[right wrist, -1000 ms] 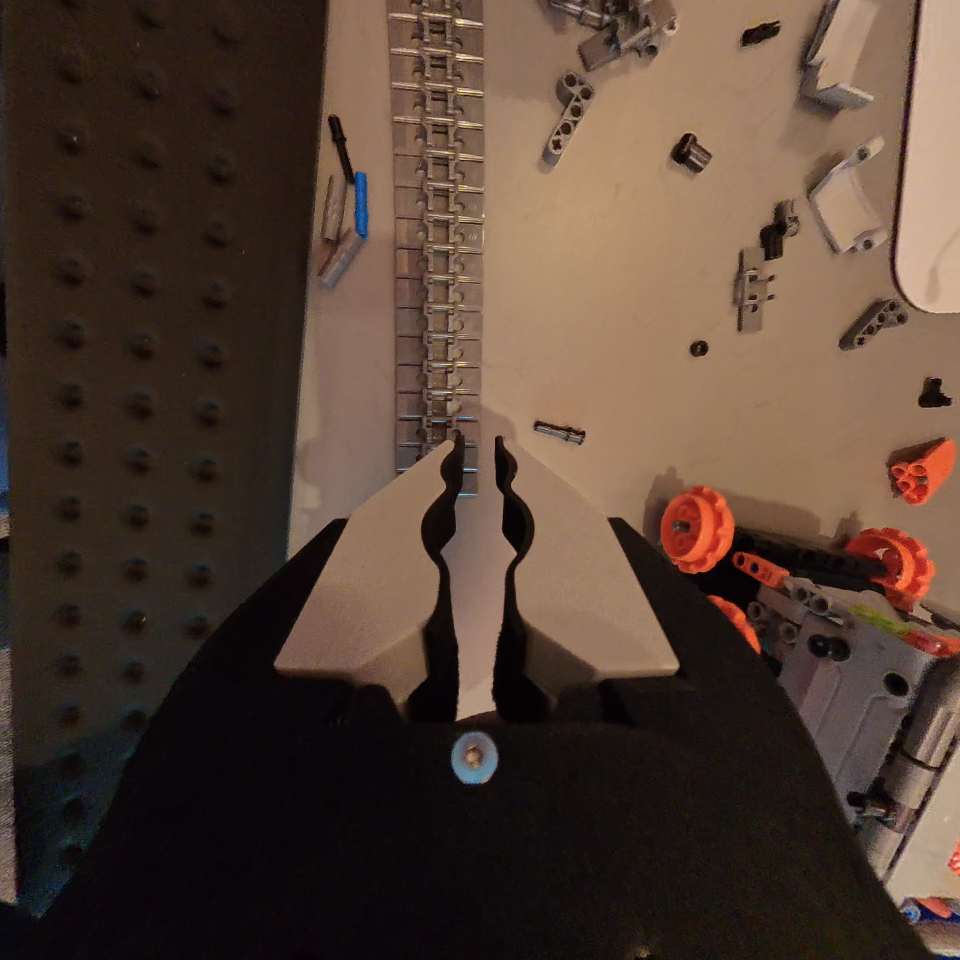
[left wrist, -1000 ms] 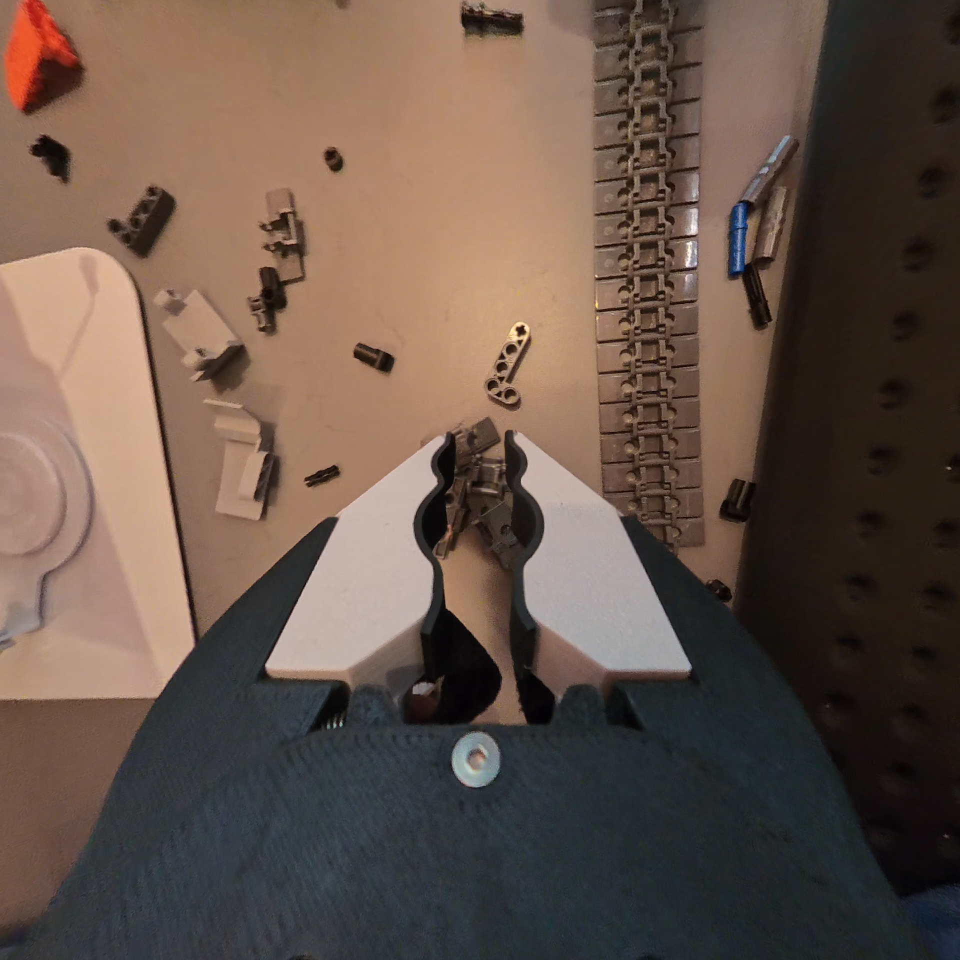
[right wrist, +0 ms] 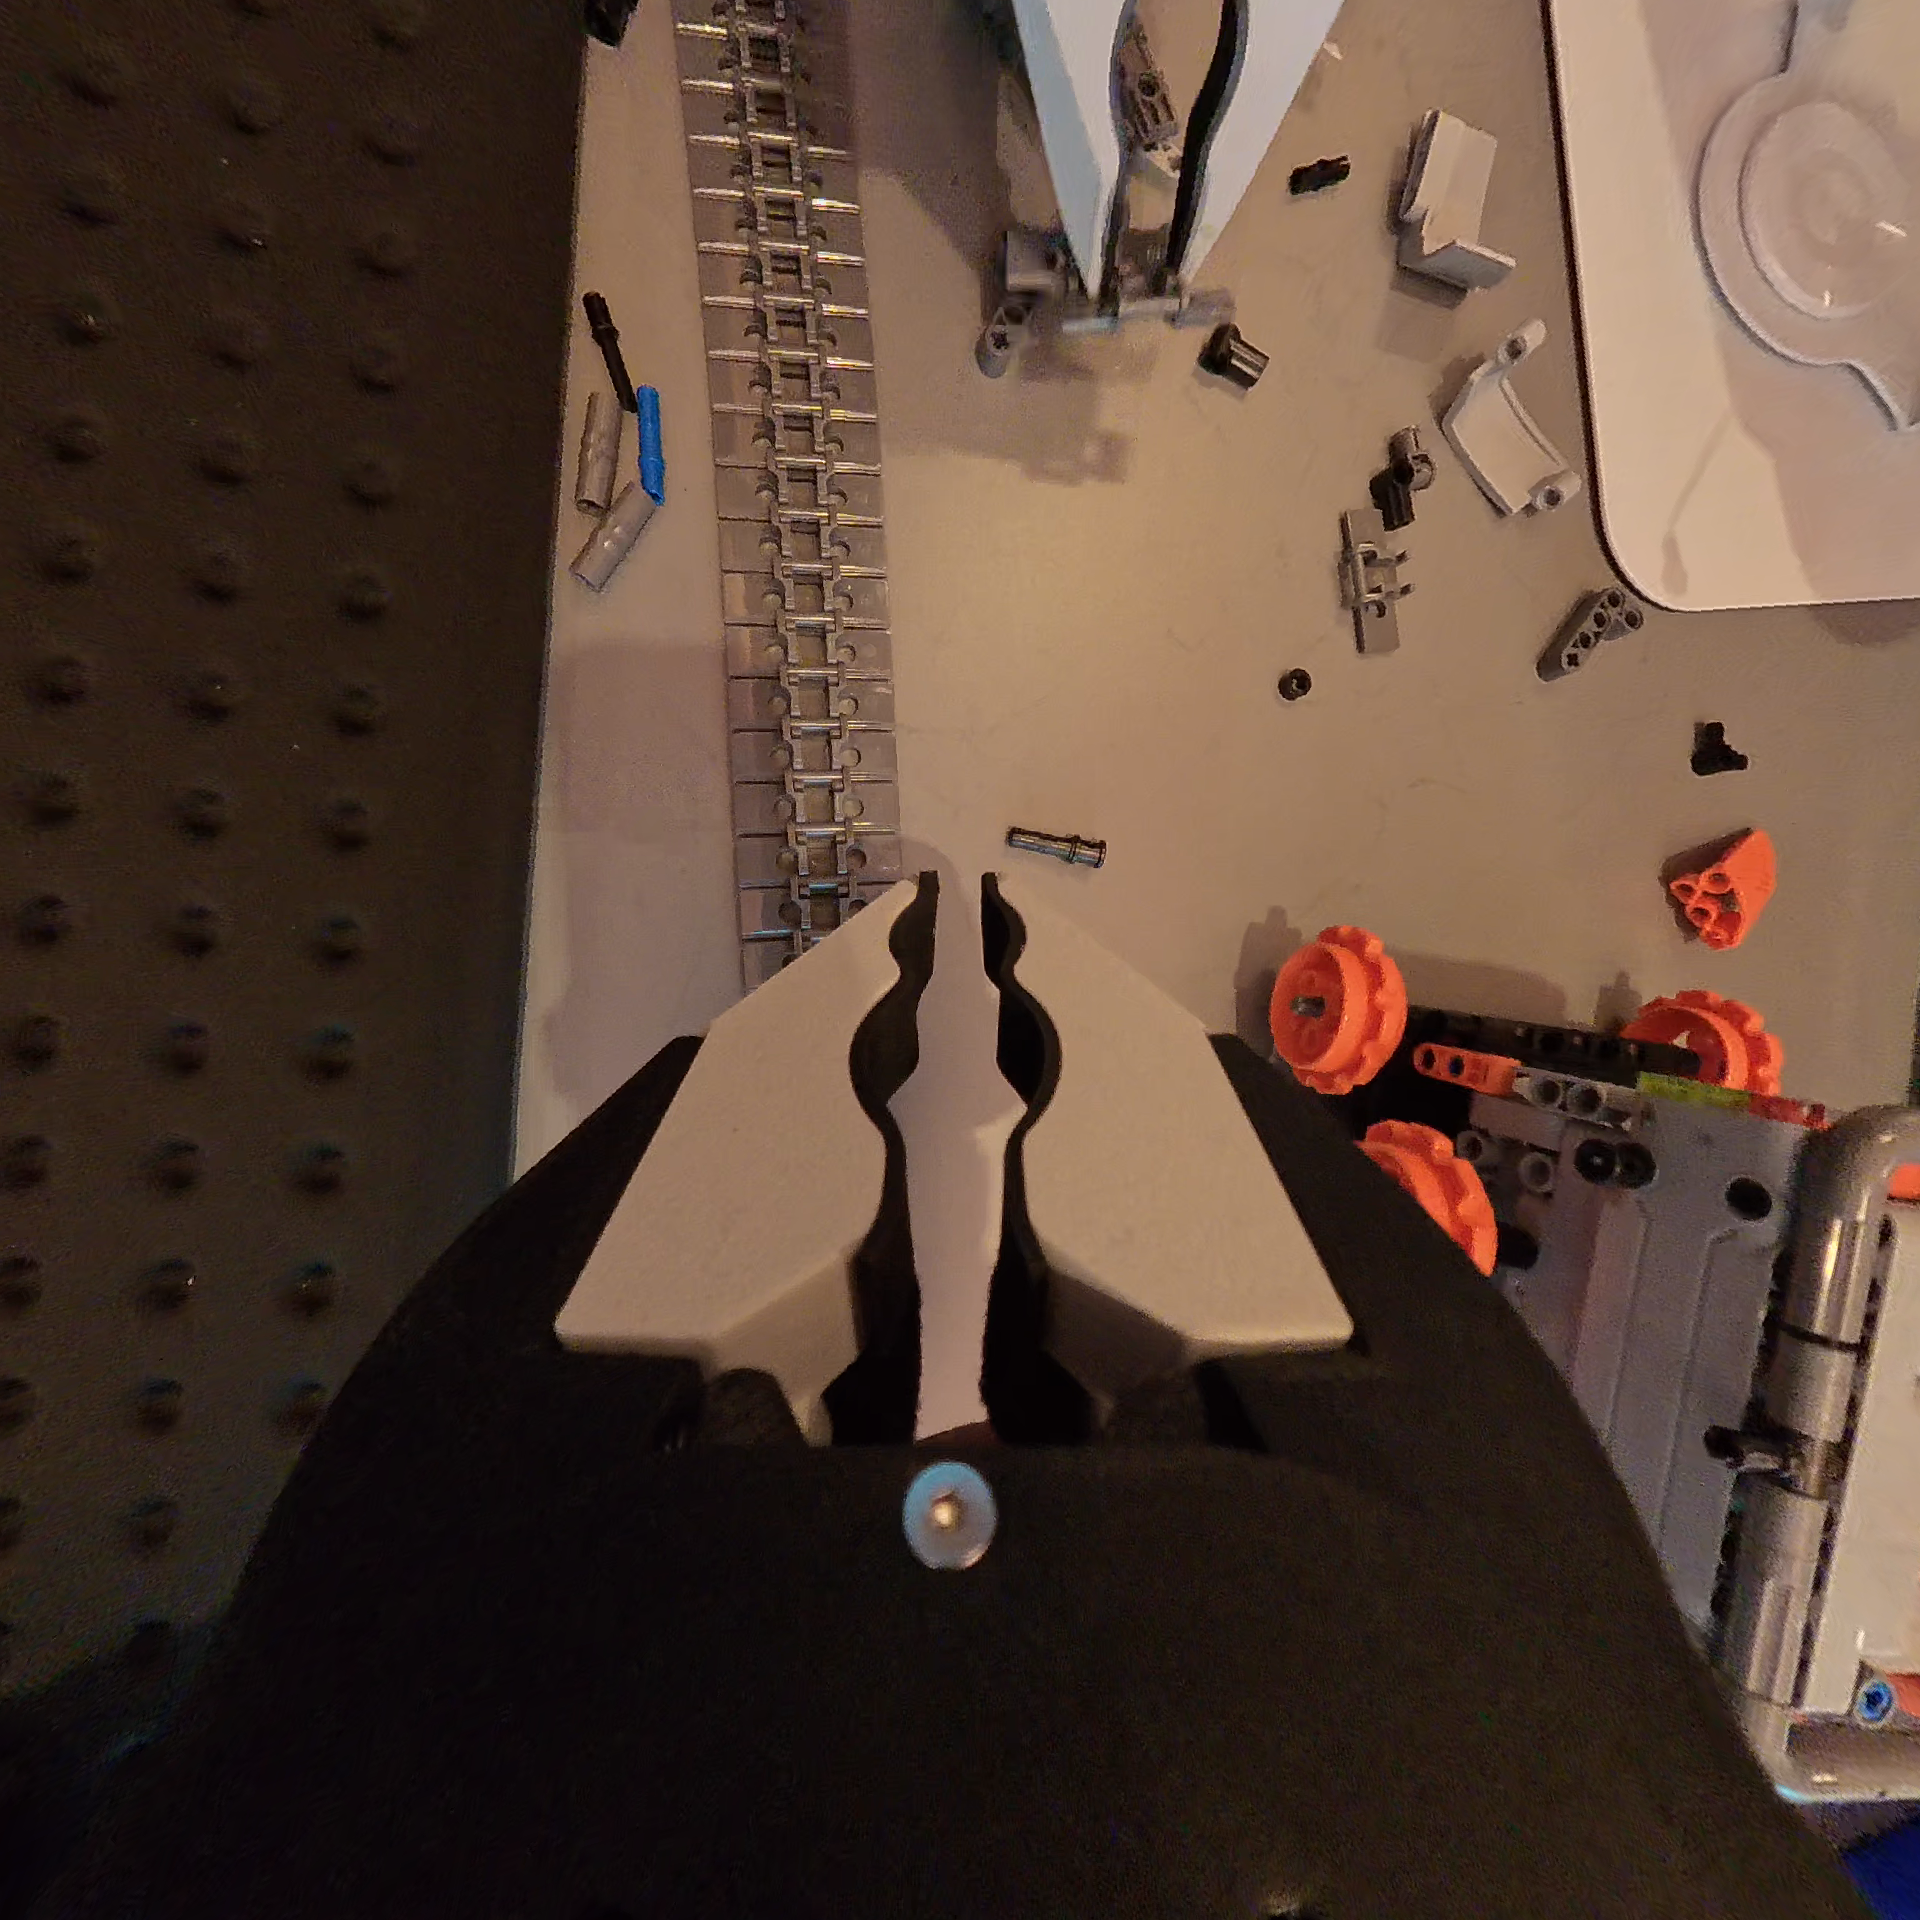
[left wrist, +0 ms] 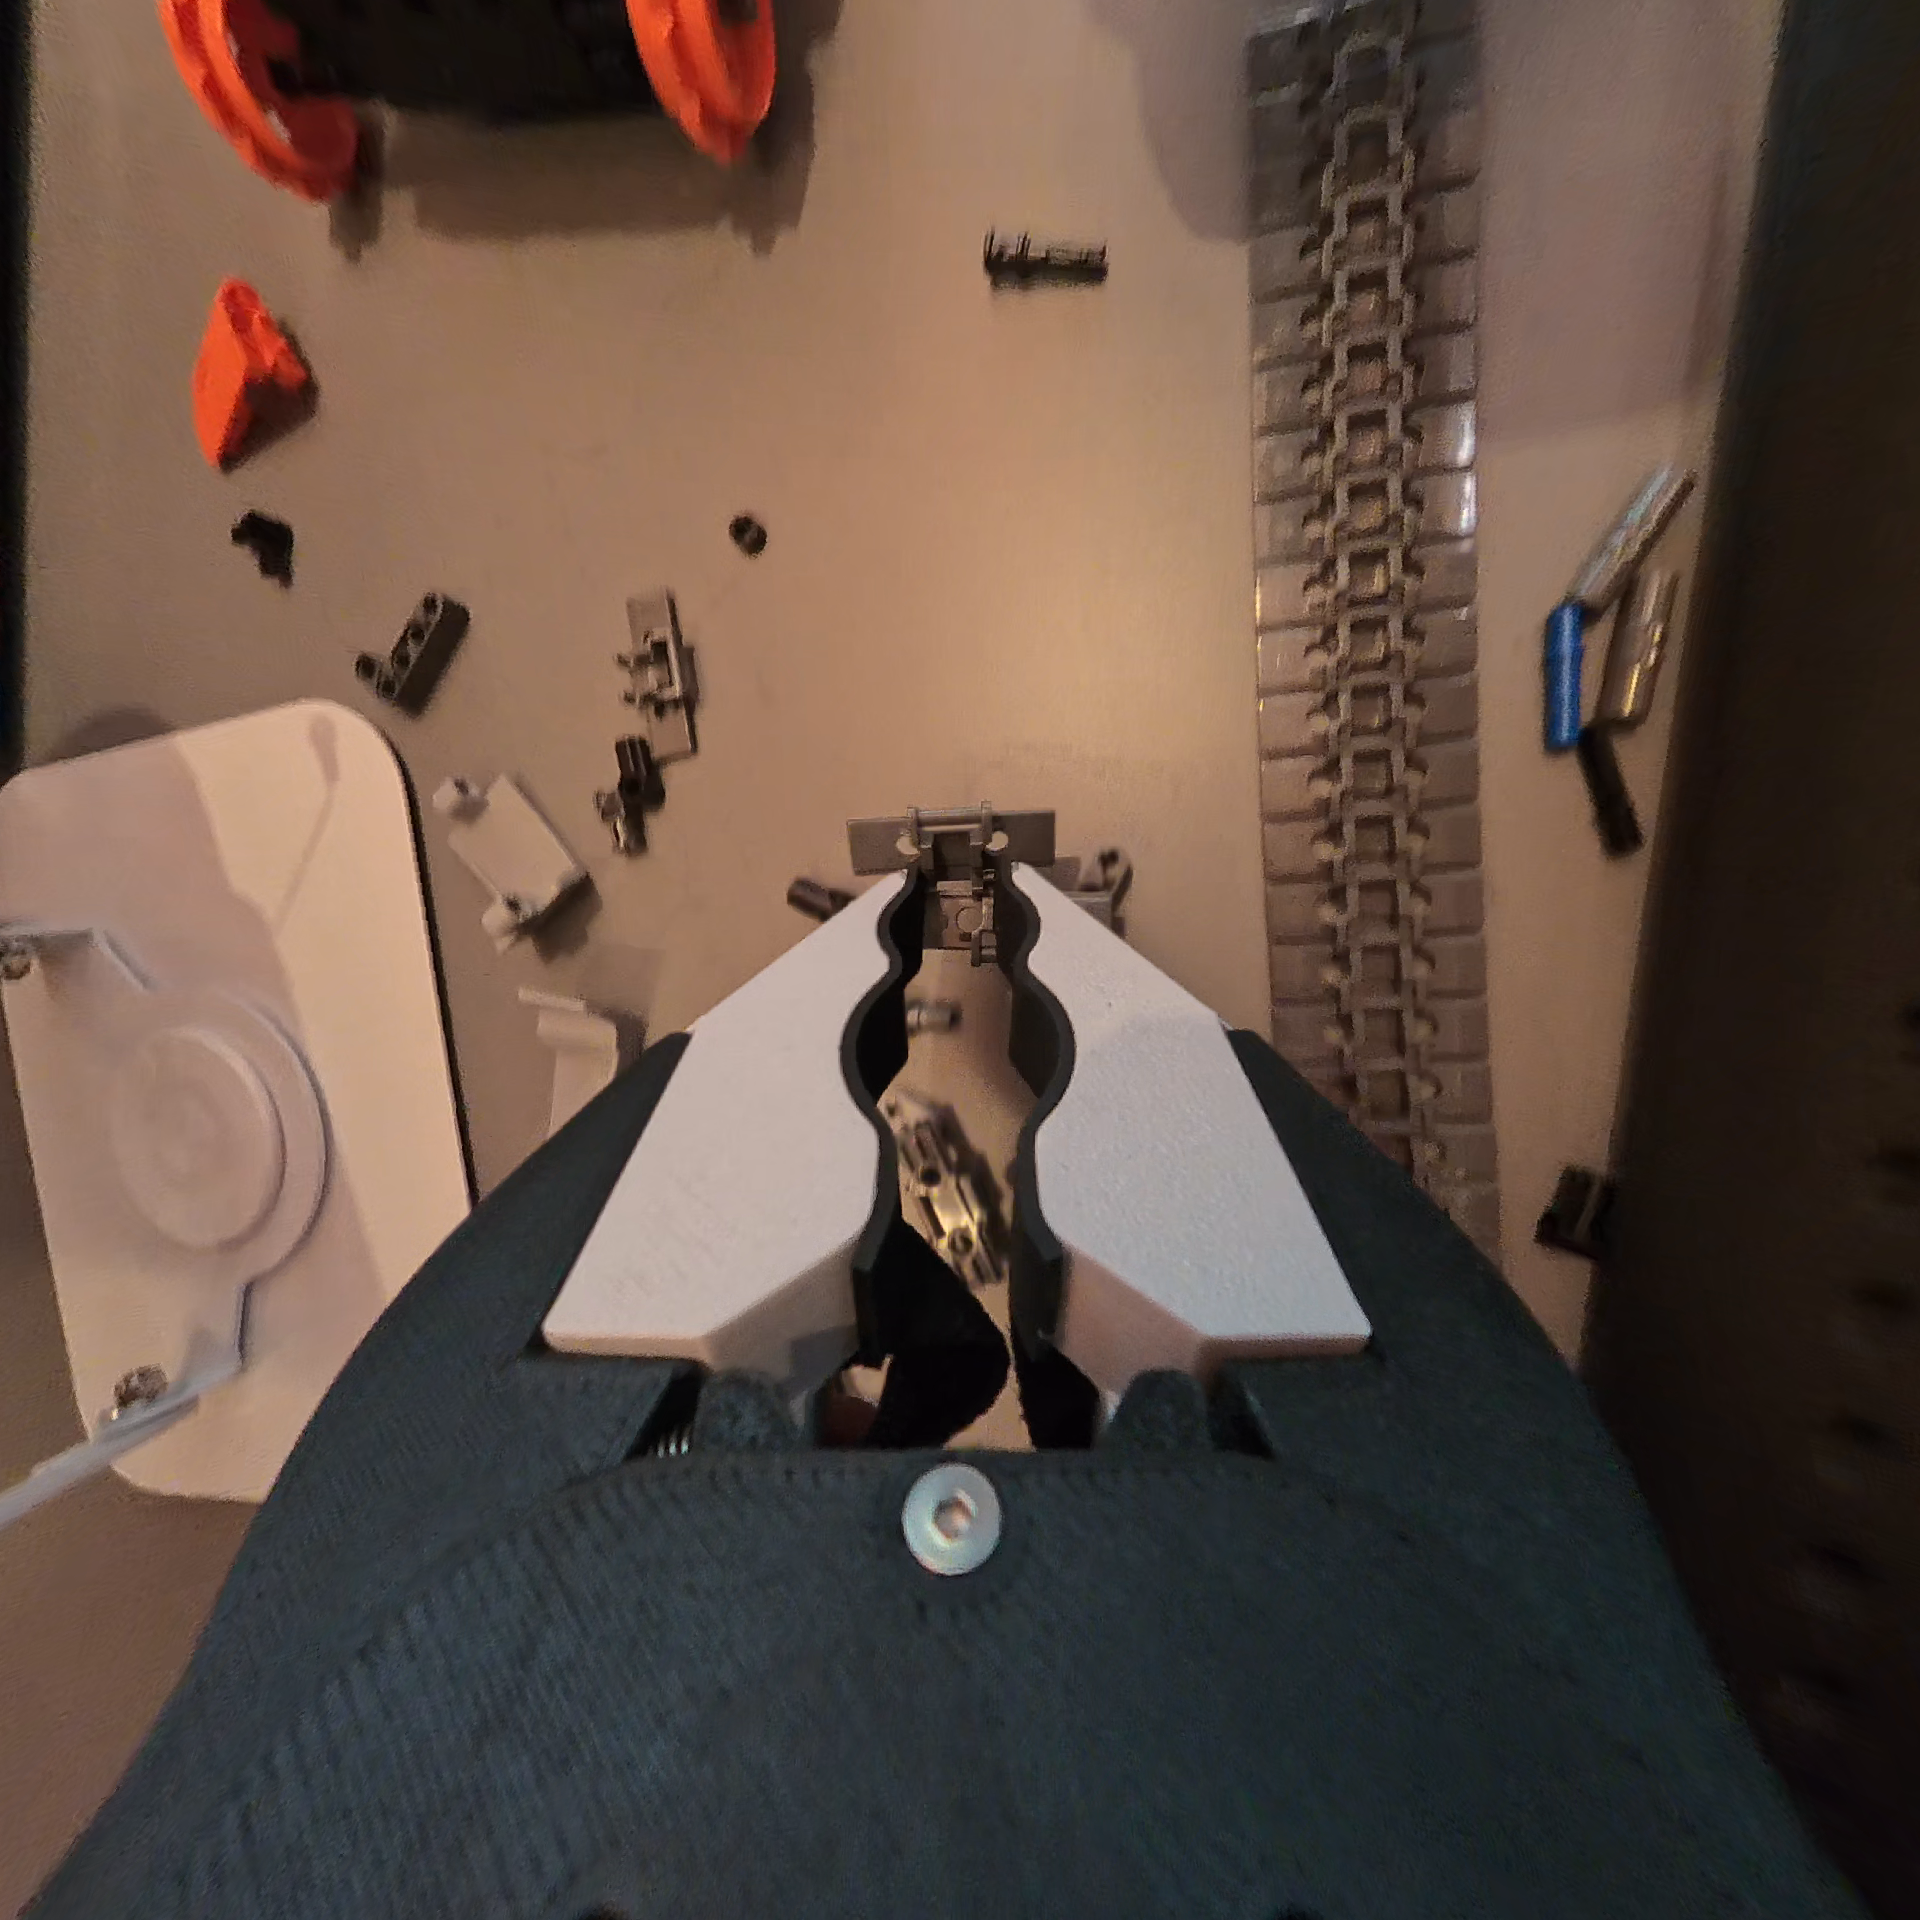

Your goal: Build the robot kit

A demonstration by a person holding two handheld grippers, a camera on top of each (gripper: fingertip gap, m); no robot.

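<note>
My left gripper (left wrist: 951,883) is shut on a small grey track link (left wrist: 951,836), held crosswise at the fingertips above the table. A grey bent beam (left wrist: 945,1184) lies on the table below the jaws. In the right wrist view the left gripper (right wrist: 1138,291) shows at the top with the link (right wrist: 1132,307) at its tips. A long grey track chain (left wrist: 1366,623) lies straight to its right. My right gripper (right wrist: 959,883) is shut and empty, its tips at the near end of the track chain (right wrist: 800,520), with a small dark pin (right wrist: 1055,844) just to the right.
A dark studded baseplate (right wrist: 260,727) borders the track chain. A white tray (right wrist: 1714,468) lies at the far right. A grey model with orange wheels (right wrist: 1340,1023) stands right of my right gripper. Loose grey, black, blue (right wrist: 649,436) and orange (right wrist: 1720,883) parts are scattered about. The grippers' ends are close to 15 centimetres from one another. To reach the small dark pin (right wrist: 1055,844) in a straight line is about 5 centimetres for my right fingers, about 12 centimetres for my left. It turns up in the left wrist view (left wrist: 1046,261) as well.
My left gripper has risen from the pile of small grey parts with one track link in its tips, and now shows in the right wrist view. The right gripper has barely moved.
</note>
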